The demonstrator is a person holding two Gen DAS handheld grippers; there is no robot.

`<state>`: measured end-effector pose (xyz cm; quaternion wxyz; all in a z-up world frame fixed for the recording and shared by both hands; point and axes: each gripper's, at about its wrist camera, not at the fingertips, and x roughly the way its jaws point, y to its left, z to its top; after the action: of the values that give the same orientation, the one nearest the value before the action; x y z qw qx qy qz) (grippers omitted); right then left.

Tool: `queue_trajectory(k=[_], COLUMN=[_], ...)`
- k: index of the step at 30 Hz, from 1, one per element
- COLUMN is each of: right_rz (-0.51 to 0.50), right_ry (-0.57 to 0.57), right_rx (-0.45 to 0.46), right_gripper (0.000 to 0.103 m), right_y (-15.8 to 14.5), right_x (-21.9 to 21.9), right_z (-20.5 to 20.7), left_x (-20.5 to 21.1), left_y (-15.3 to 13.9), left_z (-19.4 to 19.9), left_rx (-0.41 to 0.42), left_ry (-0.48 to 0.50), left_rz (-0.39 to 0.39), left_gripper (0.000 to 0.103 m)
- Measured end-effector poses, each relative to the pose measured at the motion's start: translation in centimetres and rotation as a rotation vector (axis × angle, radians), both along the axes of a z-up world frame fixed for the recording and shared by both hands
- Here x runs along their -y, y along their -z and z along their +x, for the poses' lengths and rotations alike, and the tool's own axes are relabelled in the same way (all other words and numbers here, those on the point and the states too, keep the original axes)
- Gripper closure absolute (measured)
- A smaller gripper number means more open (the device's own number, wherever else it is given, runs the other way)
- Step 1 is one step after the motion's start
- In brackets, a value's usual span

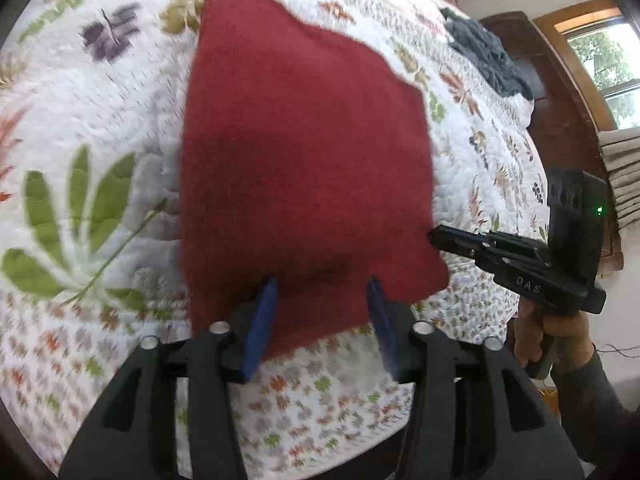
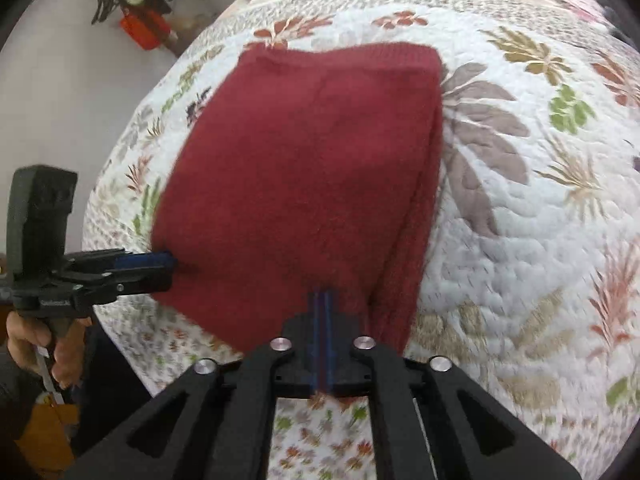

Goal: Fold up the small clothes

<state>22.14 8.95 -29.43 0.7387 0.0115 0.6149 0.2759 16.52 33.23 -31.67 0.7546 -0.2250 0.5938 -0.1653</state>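
A dark red knitted garment (image 1: 304, 152) lies folded on the floral quilt (image 1: 100, 128), its thicker folded side on the right in the right wrist view (image 2: 304, 184). My left gripper (image 1: 323, 280) is open, its blue fingers (image 1: 264, 320) spread over the garment's near edge. From the right wrist view the left gripper (image 2: 170, 268) meets the garment's near left corner. My right gripper (image 2: 322, 296) is shut on the garment's near edge, a thin strip of red cloth between its pads. In the left wrist view the right gripper (image 1: 434, 237) touches the garment's right edge.
A dark blue-grey heap of clothes (image 1: 488, 56) lies at the far right of the bed, beside a dark wooden bed frame (image 1: 556, 92) and a window (image 1: 608, 68). A person's hands (image 1: 552, 340) hold both tools. A red object and a plant (image 2: 140, 24) stand by the wall.
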Motion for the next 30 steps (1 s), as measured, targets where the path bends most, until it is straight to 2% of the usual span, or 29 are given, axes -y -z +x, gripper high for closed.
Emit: queue_trajectory(k=[1,2,4,6,8,10,11,12,16,19,21,24,26,30], right_rz=[-0.010,-0.017,-0.040,-0.071,-0.111,-0.156,-0.179,-0.213,-0.365,-0.348,-0.313,-0.264,-0.254,-0.296], right_ry=[0.017,0.035,0.071,0.087,0.096,0.117,0.126,0.140,0.225,0.277,0.302,0.297,0.272,0.260], right_rx=[0.008,0.017,0.032,0.047,0.085,0.149,0.184,0.219,0.316,0.404,0.457,0.470,0.463,0.483], right_gripper=[0.083,0.068,0.050,0.039,0.018,0.006,0.004,0.004,0.004,0.004,0.004,0.004,0.004,0.004], right_y=[-0.7,-1.4,-2.9,-4.8,-6.5,-8.8,-9.8,-10.7,-14.6,-18.5,-21.5,-25.2,-26.8,-29.3], right_x=[0.3,0.7,1.7,2.0,1.9,2.0,2.0,1.8,1.4,1.7,1.9,2.0,1.5,0.5], right_z=[-0.5,-1.3,-3.2,-6.0,-8.4,-11.3,-12.7,-13.7,-17.1,-19.3,-20.9,-22.5,-23.1,-25.0], left_x=[0.0,0.2,0.1,0.3,0.5,0.6,0.9,1.0,1.1,1.9,2.5,3.4,3.9,4.4], left_y=[-0.8,-2.1,-4.0,-6.9,-10.1,-13.1,-14.7,-15.8,-18.4,-20.3,-21.9,-24.7,-27.2,-30.0], left_z=[-0.7,-1.8,-3.7,-6.3,-9.4,-12.2,-13.6,-14.9,-17.6,-19.0,-19.7,-21.6,-22.8,-24.2], left_rx=[0.017,0.038,0.066,0.101,0.168,0.236,0.264,0.281,0.246,0.249,0.220,0.238,0.291,0.329], left_ry=[-0.010,-0.025,-0.051,-0.082,-0.136,-0.199,-0.237,-0.257,-0.237,-0.205,-0.174,-0.203,-0.215,-0.242], left_rz=[0.034,0.103,0.216,0.324,0.424,0.525,0.574,0.579,0.481,0.461,0.460,0.485,0.515,0.563], left_gripper=[0.031,0.028,0.020,0.014,0.011,0.003,0.003,0.003,0.003,0.003,0.003,0.003,0.003,0.003])
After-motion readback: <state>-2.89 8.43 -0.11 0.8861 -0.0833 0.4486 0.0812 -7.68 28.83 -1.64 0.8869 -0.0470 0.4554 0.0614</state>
